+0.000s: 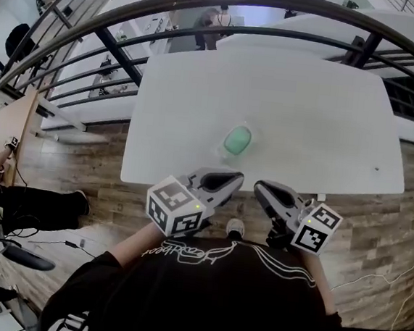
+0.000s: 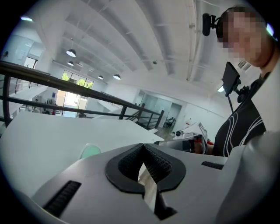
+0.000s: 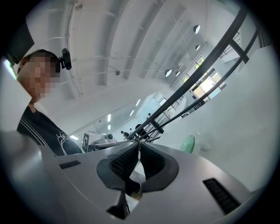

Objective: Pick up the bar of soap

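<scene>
A pale green oval bar of soap (image 1: 238,140) lies in a clear dish on the white table (image 1: 307,105), near its front edge. It shows as a green sliver in the left gripper view (image 2: 90,151) and the right gripper view (image 3: 188,143). My left gripper (image 1: 236,178) hangs just in front of the table's near edge, below the soap, jaws shut and empty (image 2: 143,146). The right gripper (image 1: 259,187) sits beside it to the right, also shut with nothing between its jaws (image 3: 138,143). Their tips point toward each other.
A dark metal railing (image 1: 230,0) curves round the far side of the table, with a lower floor beyond it. Wood flooring (image 1: 404,238) lies on both sides. A wooden desk (image 1: 7,127) and a seated person are at the far left.
</scene>
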Demonstrator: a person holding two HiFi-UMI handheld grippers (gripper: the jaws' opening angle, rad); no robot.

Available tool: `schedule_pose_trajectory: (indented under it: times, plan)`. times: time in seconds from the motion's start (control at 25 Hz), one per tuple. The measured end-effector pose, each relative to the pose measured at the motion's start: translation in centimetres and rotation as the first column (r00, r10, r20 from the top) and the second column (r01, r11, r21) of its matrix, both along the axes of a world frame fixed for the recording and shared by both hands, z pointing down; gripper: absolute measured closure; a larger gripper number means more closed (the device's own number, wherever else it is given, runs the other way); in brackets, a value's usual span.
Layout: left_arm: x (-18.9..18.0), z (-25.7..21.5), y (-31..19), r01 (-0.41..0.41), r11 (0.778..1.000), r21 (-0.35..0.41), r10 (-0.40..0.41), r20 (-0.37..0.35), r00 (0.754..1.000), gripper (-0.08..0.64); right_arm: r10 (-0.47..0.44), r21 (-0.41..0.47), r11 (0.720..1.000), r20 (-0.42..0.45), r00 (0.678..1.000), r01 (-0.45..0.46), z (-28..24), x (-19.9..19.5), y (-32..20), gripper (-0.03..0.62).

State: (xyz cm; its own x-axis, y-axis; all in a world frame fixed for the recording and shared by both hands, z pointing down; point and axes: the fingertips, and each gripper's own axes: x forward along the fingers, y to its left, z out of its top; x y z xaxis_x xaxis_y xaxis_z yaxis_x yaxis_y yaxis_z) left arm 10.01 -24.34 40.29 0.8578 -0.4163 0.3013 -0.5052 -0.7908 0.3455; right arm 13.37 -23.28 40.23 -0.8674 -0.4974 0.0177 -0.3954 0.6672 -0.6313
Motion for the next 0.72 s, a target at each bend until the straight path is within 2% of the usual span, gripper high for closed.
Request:
schedule_pose_trajectory:
  times: [0.24, 0.72]
  plan:
    - [1.4, 0.4, -2.4, 0.029, 0.999, 0.027, -0.030, 0.012, 0.999, 0.552, -0.049, 0.019, 0.999, -0.006, 0.999, 0.049, 0.1, 1.2, -2.8, 0.574]
    - [0.0, 2.7, -4.9, 0.079, 0.997, 0.014, -0.080, 0.030, 0.996, 0.552, -0.098, 0.005, 0.995, -0.013, 0.995, 0.098, 2.1, 0.1, -5.6, 0.575]
